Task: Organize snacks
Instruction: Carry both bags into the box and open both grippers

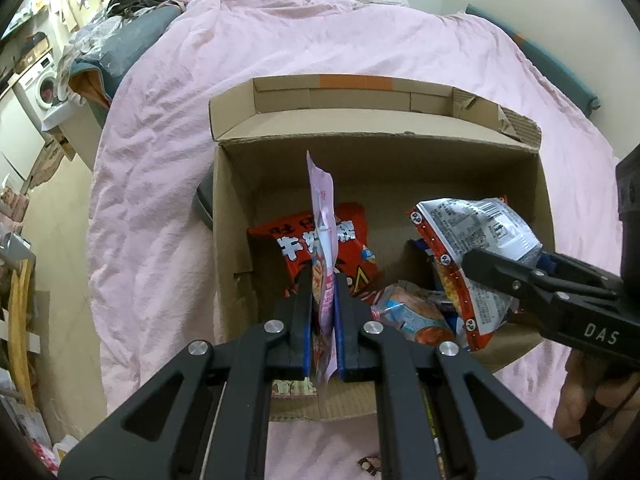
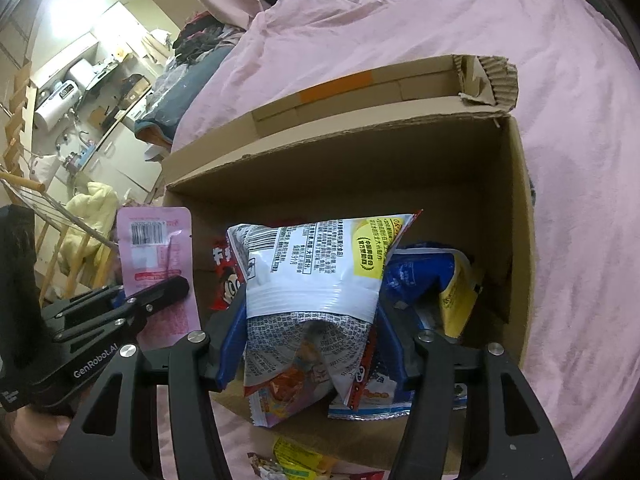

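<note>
An open cardboard box [image 1: 376, 168] sits on a pink bed. My left gripper [image 1: 324, 292] is shut on a thin pink snack packet [image 1: 322, 216], held edge-on over the box; the packet also shows in the right wrist view [image 2: 160, 256]. My right gripper [image 2: 312, 312] is shut on a white and red snack bag [image 2: 316, 272], held over the box's right half; the bag also shows in the left wrist view [image 1: 476, 248]. In the box lie a red snack bag [image 1: 352, 248], a blue bag [image 2: 420, 276] and a light blue packet [image 1: 416, 316].
The pink duvet [image 1: 280, 60] surrounds the box [image 2: 400, 160]. A yellow packet [image 2: 296, 458] lies on the bed in front of the box. A cluttered room with a washing machine [image 1: 38, 84] lies off the bed's left side.
</note>
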Demonstrator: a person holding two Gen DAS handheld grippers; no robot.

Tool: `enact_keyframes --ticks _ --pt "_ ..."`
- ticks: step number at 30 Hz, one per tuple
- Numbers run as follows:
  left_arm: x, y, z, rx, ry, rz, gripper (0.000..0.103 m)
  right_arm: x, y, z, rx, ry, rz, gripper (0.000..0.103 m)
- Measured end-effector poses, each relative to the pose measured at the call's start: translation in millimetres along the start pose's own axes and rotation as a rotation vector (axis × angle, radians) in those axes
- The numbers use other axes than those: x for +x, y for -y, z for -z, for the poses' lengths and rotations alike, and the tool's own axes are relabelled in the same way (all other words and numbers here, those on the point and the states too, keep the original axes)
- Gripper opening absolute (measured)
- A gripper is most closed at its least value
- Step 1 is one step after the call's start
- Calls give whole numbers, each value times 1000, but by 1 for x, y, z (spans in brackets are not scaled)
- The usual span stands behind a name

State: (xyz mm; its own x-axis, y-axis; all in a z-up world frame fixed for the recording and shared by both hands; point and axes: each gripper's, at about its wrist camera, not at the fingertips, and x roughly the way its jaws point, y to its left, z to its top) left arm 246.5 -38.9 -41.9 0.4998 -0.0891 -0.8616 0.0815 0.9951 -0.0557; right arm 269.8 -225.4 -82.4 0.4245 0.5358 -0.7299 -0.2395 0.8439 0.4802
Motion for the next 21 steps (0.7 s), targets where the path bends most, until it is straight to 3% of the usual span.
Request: enact_keyframes --ticks 8,15,19,21 --pt "-2 6 2 19 14 16 7 -3 6 1 34 15 -28 62" --pt "-5 7 2 27 17 26 11 -6 10 1 36 23 -39 72" --pt "-8 5 3 10 26 25 47 -15 13 0 49 61 -49 90" --pt "-11 4 3 6 38 23 58 -18 14 -1 51 78 -40 91"
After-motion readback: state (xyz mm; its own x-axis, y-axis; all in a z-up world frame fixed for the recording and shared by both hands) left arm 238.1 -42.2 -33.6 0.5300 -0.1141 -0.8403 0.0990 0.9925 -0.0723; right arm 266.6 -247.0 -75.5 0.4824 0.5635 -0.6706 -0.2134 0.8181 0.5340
